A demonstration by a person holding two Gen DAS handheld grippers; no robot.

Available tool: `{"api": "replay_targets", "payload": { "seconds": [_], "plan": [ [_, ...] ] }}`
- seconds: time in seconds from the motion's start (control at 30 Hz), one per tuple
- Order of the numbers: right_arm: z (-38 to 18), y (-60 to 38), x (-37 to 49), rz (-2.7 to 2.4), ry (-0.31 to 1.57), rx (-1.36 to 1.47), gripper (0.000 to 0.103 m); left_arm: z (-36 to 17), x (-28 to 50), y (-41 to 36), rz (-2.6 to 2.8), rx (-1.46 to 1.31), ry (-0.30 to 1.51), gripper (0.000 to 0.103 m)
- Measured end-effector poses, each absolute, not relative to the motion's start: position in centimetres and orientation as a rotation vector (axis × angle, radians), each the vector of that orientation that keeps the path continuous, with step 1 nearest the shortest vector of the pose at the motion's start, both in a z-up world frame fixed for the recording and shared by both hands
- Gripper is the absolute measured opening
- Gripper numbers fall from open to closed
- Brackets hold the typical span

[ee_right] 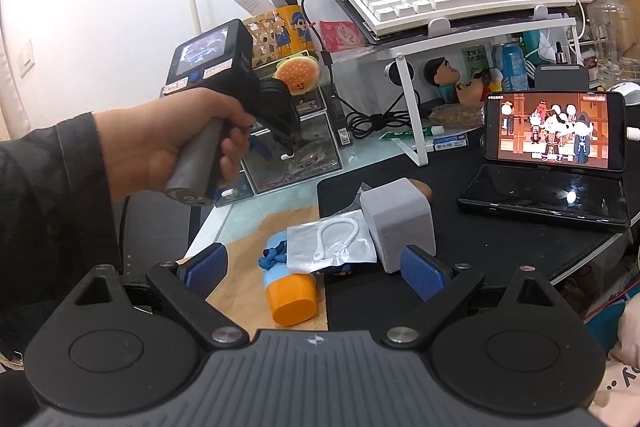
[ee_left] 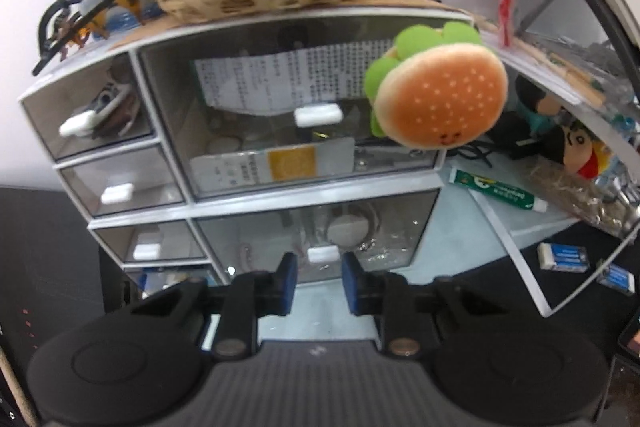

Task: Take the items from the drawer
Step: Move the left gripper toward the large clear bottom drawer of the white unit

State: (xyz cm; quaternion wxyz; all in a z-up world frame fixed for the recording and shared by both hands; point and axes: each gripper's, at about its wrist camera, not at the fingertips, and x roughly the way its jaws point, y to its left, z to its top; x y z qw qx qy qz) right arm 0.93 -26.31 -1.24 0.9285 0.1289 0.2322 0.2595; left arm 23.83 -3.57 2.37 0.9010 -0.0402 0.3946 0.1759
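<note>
- At the foot of the clear drawer unit, the left gripper sits low and level with the bottom wide drawer, its fingers set narrowly apart on either side of the small white handle. They have not closed on it; the spacing looks chosen to match the handle's width so a short squeeze would grip it for a pull.
- Inside that drawer, round ring-like items lie behind the smoky front; what they are is hard to tell through the plastic.
- A burger plush hangs in front of the upper wide drawer, well above the fingers and out of their way.
- On the near desk, the right gripper hovers with its fingers spread wide and nothing between them, probably held ready to reach in once the drawer opens.
- Below and ahead of it lie a foil packet with a white loop, a grey block and an orange-capped tube, grouped close together.
- From the right wrist view, the person's left hand grips the tool's handle, aiming it at the unit.
</note>
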Motion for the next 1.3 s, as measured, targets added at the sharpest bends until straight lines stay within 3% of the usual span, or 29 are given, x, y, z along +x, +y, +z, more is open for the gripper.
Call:
{"api": "replay_targets", "payload": {
  "seconds": [0.9,1.07,1.3],
  "plan": [
    [-0.9,-25.8,0.6,0.548,0.472,0.272,0.096,2.1,27.8,-3.7,0.474,-0.138,0.955,0.027],
    [-1.1,-26.3,0.7,0.550,0.468,0.278,0.096,2.2,28.3,-4.1,0.506,-0.133,0.976,0.020],
    [-1.6,-26.5,1.0,0.540,0.481,0.269,0.096,2.4,27.8,-3.7,0.485,-0.173,0.973,0.019]
  ]
}}
